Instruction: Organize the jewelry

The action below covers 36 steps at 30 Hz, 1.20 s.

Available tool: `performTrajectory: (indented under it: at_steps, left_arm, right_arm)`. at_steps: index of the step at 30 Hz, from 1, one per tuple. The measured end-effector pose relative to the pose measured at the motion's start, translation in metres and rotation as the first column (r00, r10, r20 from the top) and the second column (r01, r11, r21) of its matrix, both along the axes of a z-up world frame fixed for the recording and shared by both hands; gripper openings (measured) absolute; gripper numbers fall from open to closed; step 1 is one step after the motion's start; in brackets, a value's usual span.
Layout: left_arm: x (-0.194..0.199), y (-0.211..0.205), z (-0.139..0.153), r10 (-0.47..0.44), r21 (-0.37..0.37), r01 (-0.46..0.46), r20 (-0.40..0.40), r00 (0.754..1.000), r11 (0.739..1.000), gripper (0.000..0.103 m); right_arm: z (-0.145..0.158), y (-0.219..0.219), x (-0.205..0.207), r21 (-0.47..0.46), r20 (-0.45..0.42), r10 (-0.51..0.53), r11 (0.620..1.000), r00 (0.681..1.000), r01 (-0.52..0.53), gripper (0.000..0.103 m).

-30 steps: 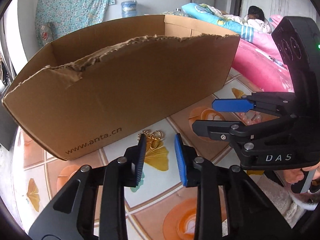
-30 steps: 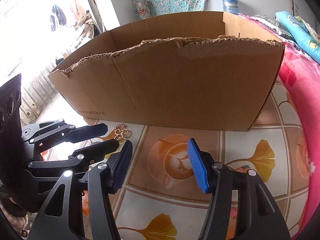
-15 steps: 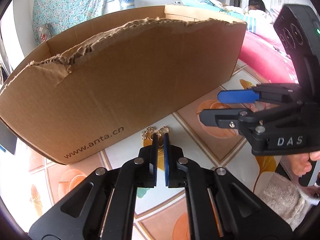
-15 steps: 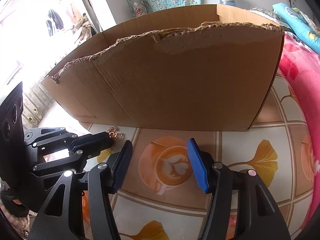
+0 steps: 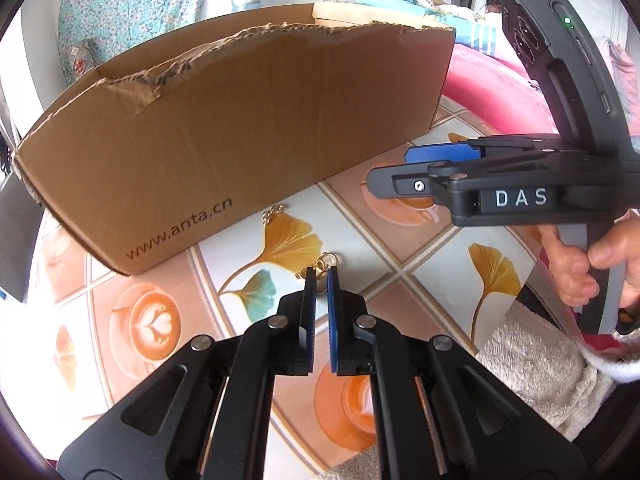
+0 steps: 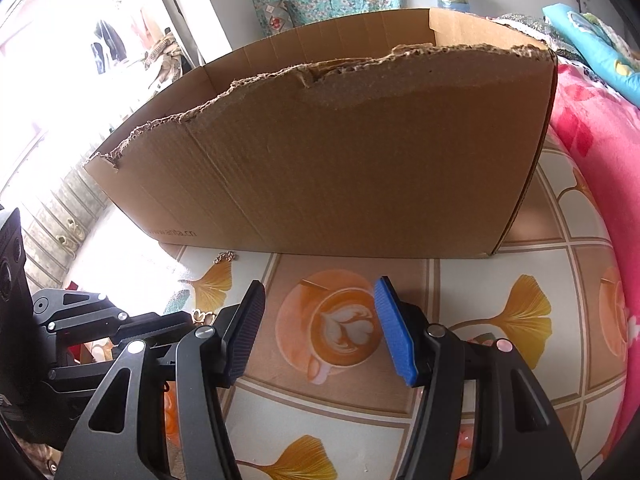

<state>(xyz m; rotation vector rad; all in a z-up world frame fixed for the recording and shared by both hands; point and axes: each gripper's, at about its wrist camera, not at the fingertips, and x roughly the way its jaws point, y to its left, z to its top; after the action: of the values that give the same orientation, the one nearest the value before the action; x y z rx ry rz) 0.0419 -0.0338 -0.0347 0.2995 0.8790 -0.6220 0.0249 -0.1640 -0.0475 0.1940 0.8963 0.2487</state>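
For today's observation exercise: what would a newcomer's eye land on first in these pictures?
First, the big cardboard box with its torn top edge, standing at the back of the leaf-and-coffee-patterned tablecloth. Then the left gripper, shut on a small gold jewelry piece in front of the box, while the right gripper hangs open beside it.

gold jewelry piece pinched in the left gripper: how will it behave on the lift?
Probably floppy: the gold jewelry piece looks like small linked rings, so the free part would dangle from the shut left gripper. Likely very light. It may slip, since only a sliver sits at the tips. A separate short chain lies near the cardboard box.
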Motion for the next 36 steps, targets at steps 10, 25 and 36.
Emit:
performTrajectory:
  at_steps: [10, 25, 36]
  left_arm:
    - [0.004, 0.019, 0.008, 0.076, -0.089, -0.079, -0.037, 0.996, 0.993, 0.017]
    - [0.008, -0.006, 0.0, 0.013, 0.032, -0.013, 0.02, 1.0, 0.999, 0.019]
    - [0.009, -0.004, -0.002, 0.011, 0.007, -0.011, 0.022, 1.0, 1.0, 0.0]
  right_arm:
    - [-0.001, 0.002, -0.003, 0.006, -0.002, 0.002, 1.0, 1.0, -0.002, 0.057]
    - [-0.002, -0.005, -0.006, 0.013, -0.007, -0.002, 1.0, 1.0, 0.002, 0.057]
    - [0.002, -0.008, -0.011, 0.005, 0.007, -0.011, 1.0, 1.0, 0.011, 0.057]
